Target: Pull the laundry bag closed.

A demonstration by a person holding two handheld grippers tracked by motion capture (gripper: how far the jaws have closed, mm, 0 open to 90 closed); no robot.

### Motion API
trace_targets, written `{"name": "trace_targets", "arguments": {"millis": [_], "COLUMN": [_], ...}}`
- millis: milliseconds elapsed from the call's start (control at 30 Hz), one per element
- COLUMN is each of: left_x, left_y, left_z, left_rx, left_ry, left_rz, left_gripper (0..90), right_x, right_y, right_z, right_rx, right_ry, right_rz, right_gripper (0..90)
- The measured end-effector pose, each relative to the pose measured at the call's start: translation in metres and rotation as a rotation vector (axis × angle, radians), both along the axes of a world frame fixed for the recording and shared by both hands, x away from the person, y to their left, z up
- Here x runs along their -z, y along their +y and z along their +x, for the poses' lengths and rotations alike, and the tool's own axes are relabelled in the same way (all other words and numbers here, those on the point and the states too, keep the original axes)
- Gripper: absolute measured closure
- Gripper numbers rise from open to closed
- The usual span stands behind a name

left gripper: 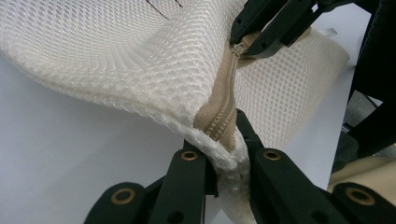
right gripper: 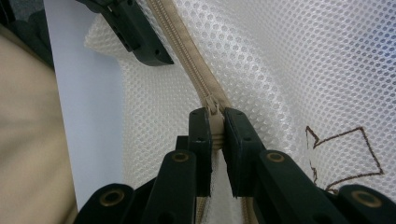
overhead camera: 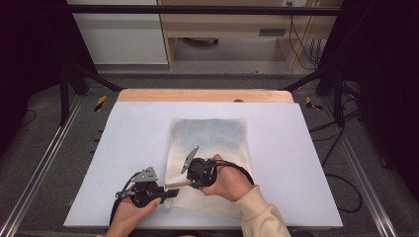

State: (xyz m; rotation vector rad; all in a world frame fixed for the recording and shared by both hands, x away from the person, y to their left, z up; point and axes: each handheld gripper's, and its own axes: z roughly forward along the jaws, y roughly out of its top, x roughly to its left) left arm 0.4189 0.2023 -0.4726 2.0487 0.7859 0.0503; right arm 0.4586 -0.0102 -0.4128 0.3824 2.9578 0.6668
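A white mesh bag (overhead camera: pixel 210 143) lies flat on the table, with a tan zipper (overhead camera: pixel 177 184) along its near edge. In the left gripper view my left gripper (left gripper: pixel 224 140) is shut on the bag's corner at the zipper's end (left gripper: pixel 223 119), lifting it a little. My right gripper (right gripper: pixel 214 123) is shut on the zipper pull (right gripper: pixel 212 103). In the high view the left gripper (overhead camera: pixel 170 192) and right gripper (overhead camera: pixel 185 182) face each other closely. The zipper stretch between them (right gripper: pixel 187 56) looks zipped up. A brown arrow (right gripper: pixel 345 154) is drawn on the mesh.
The bag rests on a white table top (overhead camera: pixel 128 143) with a wooden far edge (overhead camera: pixel 205 95). A beige sleeve (overhead camera: pixel 259 212) comes in at the bottom. Black frame rails (overhead camera: pixel 34 173) and cables (overhead camera: pixel 341 148) flank the table.
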Motion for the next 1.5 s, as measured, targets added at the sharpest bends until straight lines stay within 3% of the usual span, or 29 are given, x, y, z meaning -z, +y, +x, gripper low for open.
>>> {"name": "trace_targets", "arguments": {"millis": [1500], "left_x": [0.0005], "left_y": [-0.0042], "left_z": [-0.0010], "left_rx": [0.010], "left_ry": [-0.012], "left_rz": [0.012], "left_gripper": [85.1], "right_x": [0.0007], "right_y": [-0.0074], "right_z": [-0.0030], "right_rx": [0.001], "right_ry": [0.010], "right_rz": [0.004], "right_gripper": [82.0]}}
